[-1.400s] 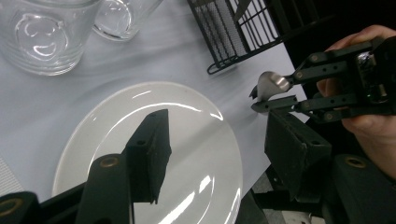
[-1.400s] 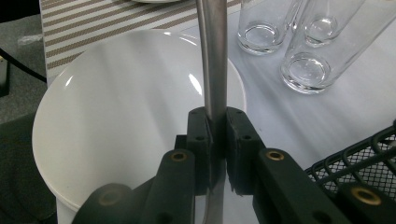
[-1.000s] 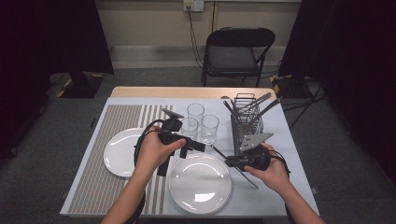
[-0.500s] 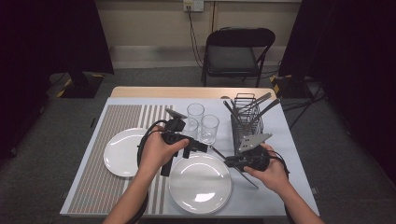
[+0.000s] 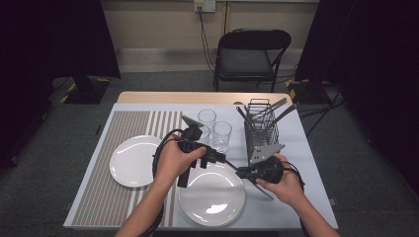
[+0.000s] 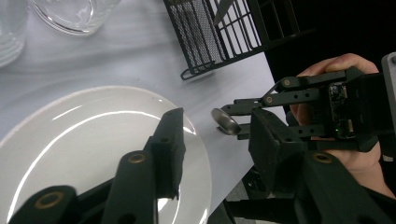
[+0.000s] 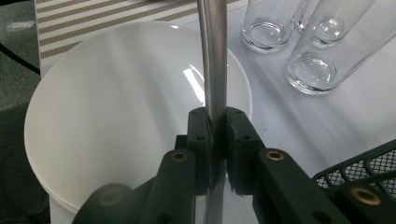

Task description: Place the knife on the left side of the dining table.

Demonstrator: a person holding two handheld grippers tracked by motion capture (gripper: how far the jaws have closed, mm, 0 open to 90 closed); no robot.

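Observation:
My right gripper (image 7: pixel 215 116) is shut on the flat shaft of a metal utensil (image 7: pixel 212 56), held over the near white plate (image 7: pixel 116 116). In the high view the right gripper (image 5: pixel 242 173) points left, and the utensil (image 5: pixel 262 190) sticks out behind it toward the table's front. My left gripper (image 5: pixel 222 160) faces it from the left. The utensil's rounded end (image 6: pixel 225 122) lies between the jaws of the left gripper (image 6: pixel 219 135), which have just been closing; a gap still shows on both sides of it.
A second white plate (image 5: pixel 131 160) lies on the striped mat at the left. Three empty glasses (image 5: pixel 222 136) stand behind the grippers. A black wire cutlery basket (image 5: pixel 262 131) with utensils stands at the right. A folding chair (image 5: pixel 252 54) is beyond the table.
The left hand has edged slightly right, toward the right gripper and the utensil's end. The right hand has stayed where it was, still holding the utensil.

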